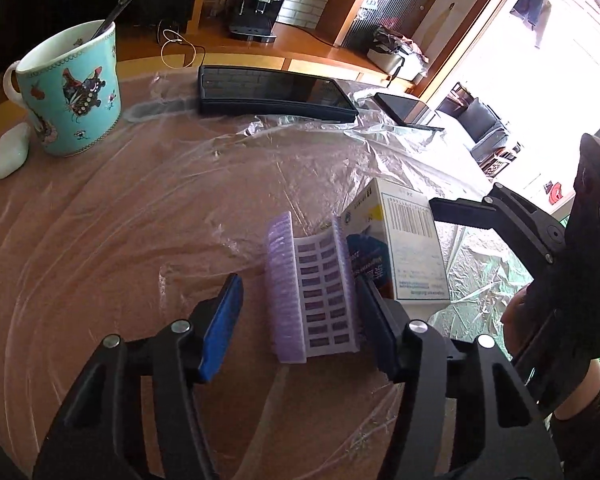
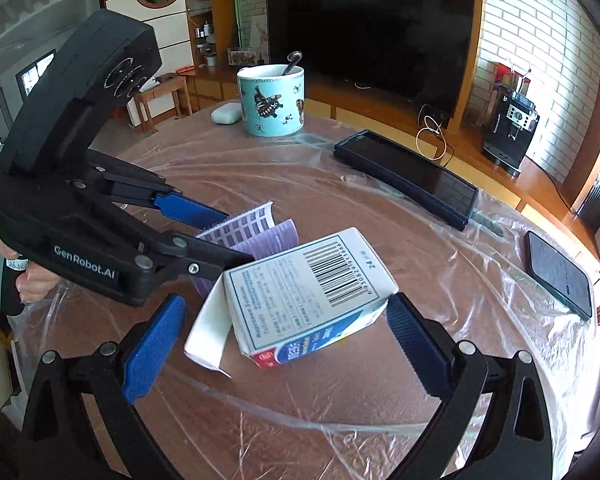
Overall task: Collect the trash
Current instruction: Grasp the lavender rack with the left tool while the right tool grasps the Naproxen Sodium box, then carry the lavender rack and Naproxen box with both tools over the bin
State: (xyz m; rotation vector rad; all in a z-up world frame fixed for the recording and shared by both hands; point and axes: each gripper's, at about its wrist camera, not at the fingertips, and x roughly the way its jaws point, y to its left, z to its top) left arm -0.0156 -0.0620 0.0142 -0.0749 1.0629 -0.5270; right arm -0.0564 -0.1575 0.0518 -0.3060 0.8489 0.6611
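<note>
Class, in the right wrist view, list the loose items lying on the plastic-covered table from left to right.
White pebble-shaped object → butterfly mug → medicine box → long black device → dark phone.

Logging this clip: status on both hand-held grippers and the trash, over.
Left hand-held gripper straddling purple blister pack, pads not pressing. Right hand-held gripper open around medicine box. Nothing blocking; mug well clear.

Present on the plastic-covered round table (image 2: 340, 392): a turquoise hen-patterned mug (image 1: 73, 98) holding a spoon (image 1: 116, 10), a small white case (image 1: 10, 151) beside it, two dark phones (image 2: 406, 178) (image 2: 560, 270); beyond stood a television (image 2: 370, 26) and coffee machine (image 1: 260, 6).
</note>
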